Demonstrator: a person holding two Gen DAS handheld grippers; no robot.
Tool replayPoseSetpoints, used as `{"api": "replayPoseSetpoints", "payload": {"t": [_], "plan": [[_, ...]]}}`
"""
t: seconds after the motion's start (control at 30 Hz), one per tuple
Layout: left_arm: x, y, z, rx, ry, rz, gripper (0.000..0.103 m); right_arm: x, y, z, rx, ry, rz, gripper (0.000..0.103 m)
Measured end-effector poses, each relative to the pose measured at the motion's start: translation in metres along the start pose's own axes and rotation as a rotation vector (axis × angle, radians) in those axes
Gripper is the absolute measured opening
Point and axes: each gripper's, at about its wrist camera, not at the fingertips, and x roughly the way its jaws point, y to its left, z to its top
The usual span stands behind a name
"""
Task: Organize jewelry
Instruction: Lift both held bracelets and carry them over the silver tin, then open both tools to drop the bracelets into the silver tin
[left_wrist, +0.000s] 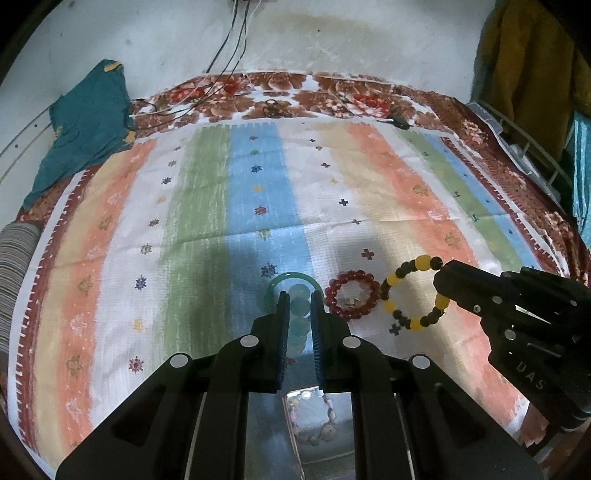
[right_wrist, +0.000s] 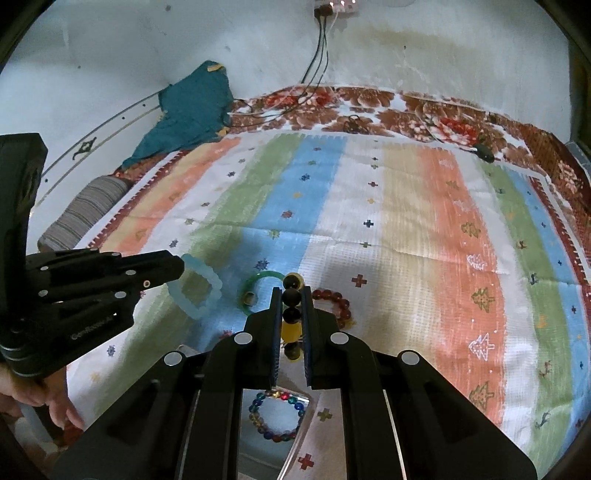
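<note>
Left gripper (left_wrist: 299, 314) clamps the pale aqua bracelet (left_wrist: 298, 312) and right gripper (right_wrist: 293, 317) the yellow-black bracelet (right_wrist: 291, 314), both beside the red bracelet (left_wrist: 352, 295); I'd carry each level, grips firm.

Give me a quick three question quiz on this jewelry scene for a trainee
1. True or false: the left tongs are empty.
2. Which bracelet do the right tongs hold? A red, B yellow-and-black, C green.
3. Fill in: the red bracelet lies between the green bangle and the ____ bracelet.

Key: 1 false, they grip a pale blue bracelet. 2 B. 3 yellow-and-black.
</note>
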Motion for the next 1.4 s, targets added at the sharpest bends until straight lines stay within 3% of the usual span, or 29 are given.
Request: {"api": "replayPoseSetpoints", "payload": {"t": [0.67,1.4], "plan": [[-0.045,-0.023,-0.025,0.045,-0.06,-0.029,0.011,-0.036,0.019,-0.018,-0.028,-0.06,0.018,0.011],[-0.081,-0.02,-0.05,0.007,-0.103,-0.072,0.011,-0.057,0.027,-0.046,-0.031,-0.055,0.028,0.011]]}}
